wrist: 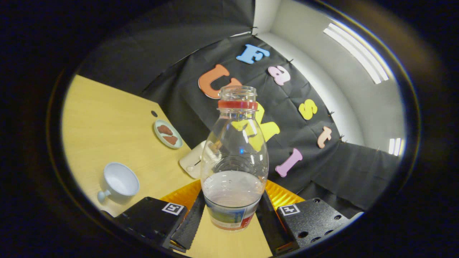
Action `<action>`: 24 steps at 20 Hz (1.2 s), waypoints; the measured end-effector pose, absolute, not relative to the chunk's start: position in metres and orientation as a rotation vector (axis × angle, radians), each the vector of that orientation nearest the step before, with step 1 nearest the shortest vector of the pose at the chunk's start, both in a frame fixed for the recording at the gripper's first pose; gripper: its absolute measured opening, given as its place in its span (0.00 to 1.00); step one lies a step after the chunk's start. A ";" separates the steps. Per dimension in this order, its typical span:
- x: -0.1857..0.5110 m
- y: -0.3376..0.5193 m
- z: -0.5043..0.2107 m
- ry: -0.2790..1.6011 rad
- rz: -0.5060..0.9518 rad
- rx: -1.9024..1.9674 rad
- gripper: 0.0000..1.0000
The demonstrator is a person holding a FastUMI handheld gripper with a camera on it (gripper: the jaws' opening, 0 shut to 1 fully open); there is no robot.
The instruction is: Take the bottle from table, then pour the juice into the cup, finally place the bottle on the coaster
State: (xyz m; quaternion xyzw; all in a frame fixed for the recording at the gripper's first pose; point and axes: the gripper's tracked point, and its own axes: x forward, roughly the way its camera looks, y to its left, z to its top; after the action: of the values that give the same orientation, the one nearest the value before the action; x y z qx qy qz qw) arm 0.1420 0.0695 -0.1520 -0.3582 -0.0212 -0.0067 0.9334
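Observation:
A clear bottle (pixel 234 154) stands upright between my fingers. It has no cap, a red ring at the neck and a colourful label at the base. A little pale juice fills its lower part. My gripper (pixel 232 200) is shut on the bottle, with both fingers pressed against its lower sides. An orange ribbed coaster (pixel 179 196) lies on the table right behind the bottle and shows on both sides of it. Beyond my left finger a white cup (pixel 120 182) with a small handle stands on the wooden table (pixel 107 122), its opening facing me. I cannot tell whether the bottle's base touches the table.
A small plate (pixel 168 134) with two brown pieces lies farther back on the table, near the black cloth wall. A white flat object (pixel 192 161) rests behind the bottle at the table's far edge. The whole view is tilted.

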 end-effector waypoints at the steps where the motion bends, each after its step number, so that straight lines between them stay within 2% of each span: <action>1: 0.142 0.069 -0.148 -0.058 -0.013 -0.679 0.81; 10: 0.162 0.051 -0.115 -0.117 0.011 -0.351 0.81; 14: 0.185 0.044 -0.102 -0.089 0.060 -0.221 0.82; 19: 0.219 0.037 -0.104 -0.016 0.108 -0.095 0.82; 24: 0.254 0.040 -0.140 0.047 0.127 -0.015 0.82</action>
State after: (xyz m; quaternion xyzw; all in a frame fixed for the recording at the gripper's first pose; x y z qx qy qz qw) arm 0.2535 0.0400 -0.1396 -0.0076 0.0237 0.0632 0.9977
